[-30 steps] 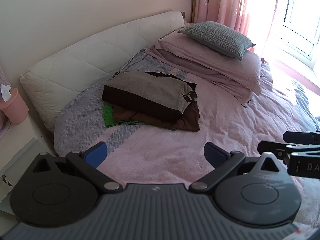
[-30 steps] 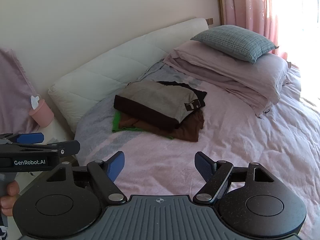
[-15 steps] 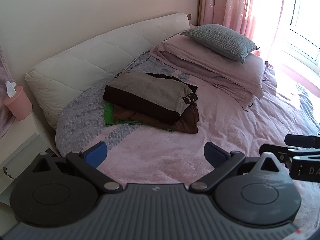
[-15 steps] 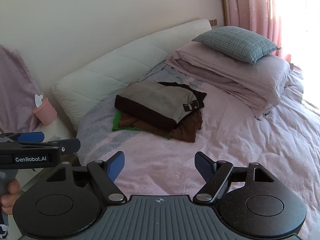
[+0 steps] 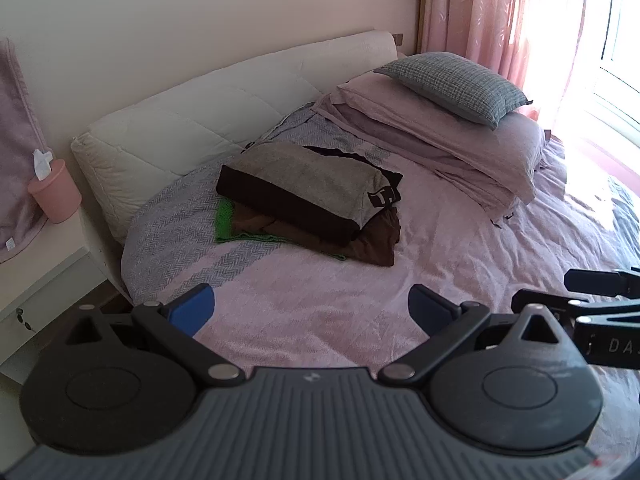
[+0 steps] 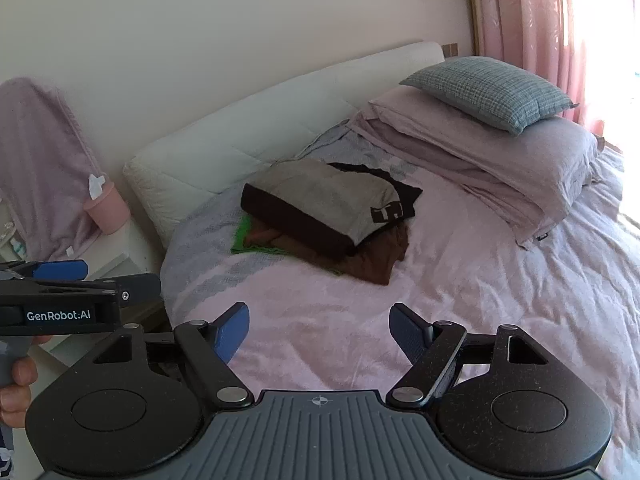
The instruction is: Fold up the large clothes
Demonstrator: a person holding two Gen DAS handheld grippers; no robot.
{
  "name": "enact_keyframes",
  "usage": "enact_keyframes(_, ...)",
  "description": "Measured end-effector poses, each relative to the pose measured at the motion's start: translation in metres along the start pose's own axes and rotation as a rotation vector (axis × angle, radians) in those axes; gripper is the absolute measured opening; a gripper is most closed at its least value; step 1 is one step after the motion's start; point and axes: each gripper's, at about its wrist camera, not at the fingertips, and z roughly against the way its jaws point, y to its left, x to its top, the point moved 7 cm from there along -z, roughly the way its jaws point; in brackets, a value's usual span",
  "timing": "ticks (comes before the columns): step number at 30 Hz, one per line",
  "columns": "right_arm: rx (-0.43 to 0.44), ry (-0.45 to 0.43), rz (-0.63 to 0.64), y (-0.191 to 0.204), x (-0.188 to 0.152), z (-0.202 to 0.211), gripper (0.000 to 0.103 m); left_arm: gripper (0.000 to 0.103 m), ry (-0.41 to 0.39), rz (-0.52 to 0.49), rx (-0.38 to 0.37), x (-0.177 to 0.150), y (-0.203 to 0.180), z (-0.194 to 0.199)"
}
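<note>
A stack of folded clothes (image 5: 308, 196) (image 6: 324, 208) lies on the pink bed near the headboard: a grey and dark brown garment on top, a brown one under it, a green one at the bottom. My left gripper (image 5: 312, 310) hangs open above the bedspread, well short of the stack, nothing between its blue pads. My right gripper (image 6: 320, 330) is also open and empty, over the pink cover in front of the stack. Each gripper shows at the edge of the other's view.
A white padded headboard (image 5: 208, 120) runs behind the stack. Folded pink bedding with a checked pillow (image 5: 452, 84) sits at the right. A pink cup (image 5: 56, 196) stands on a white bedside table (image 5: 44, 276) at the left. Pink curtains (image 5: 500, 12) hang by the window.
Both grippers have drawn back from the bed and swung slightly left, so more of the bedside table and pink cup shows. Both stay open; the stack has not moved.
</note>
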Motion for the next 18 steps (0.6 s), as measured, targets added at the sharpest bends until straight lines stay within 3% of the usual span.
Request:
enact_keyframes(10,0.044,0.020,0.014,0.001,0.005,-0.017,0.074,0.102,0.029,0.028,0.024,0.000,0.016,-0.009)
enact_keyframes(18,0.039,0.033,-0.022,0.012,0.026,-0.070,0.074,0.102,0.064,-0.005,-0.014,0.024,0.054,-0.072)
